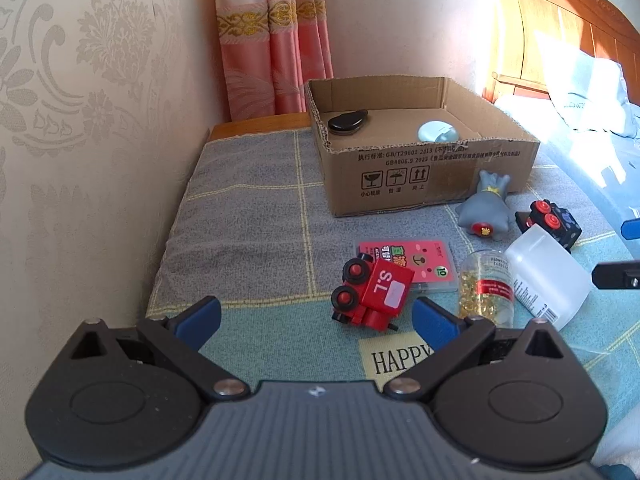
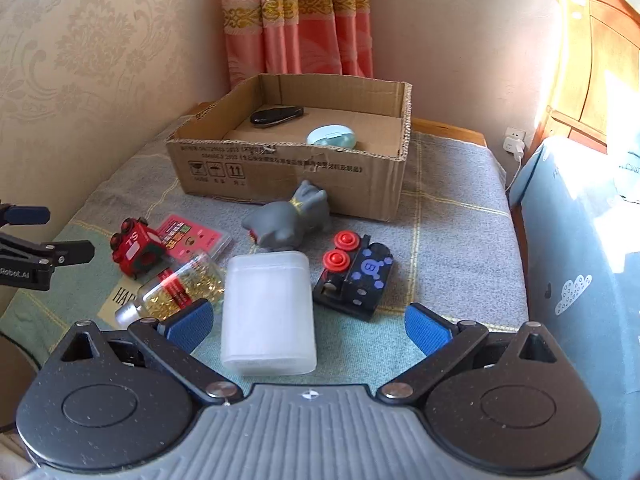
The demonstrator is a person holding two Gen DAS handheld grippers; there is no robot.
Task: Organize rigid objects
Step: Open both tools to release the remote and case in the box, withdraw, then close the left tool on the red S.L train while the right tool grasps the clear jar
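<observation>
1. The left gripper (image 1: pixel 316 318) hung with its blue-padded fingers spread wide and nothing between them, above a teal towel patch printed "HAPPY".
2. The right gripper (image 2: pixel 309 326) was likewise released, its pads apart on either side of the near end of a frosted white plastic container (image 2: pixel 269 310), not touching it.
3. That container lay on its side, a rounded-edge block, its long axis running away from the right gripper toward the box.
4. Just beyond the left gripper, a glossy red toy train car (image 1: pixel 370 290) marked "S.L" was tipped on its side, wheels to the left, resting partly on a flat pink card case (image 1: pixel 416 264).
5. A clear bottle of gold beads (image 2: pixel 180 290) lay beside the white container, cap toward the camera.
6. Farther out lay a matte grey rubber animal figure (image 2: pixel 290 220) and a black toy block (image 2: pixel 356 276) with red buttons.
7. The corrugated cardboard box (image 2: pixel 288 176) stood open at the back of the grey woven towel (image 2: pixel 452 240), holding a black teardrop-shaped object (image 2: pixel 276 115) and a pale blue rounded case (image 2: pixel 331 137).
</observation>
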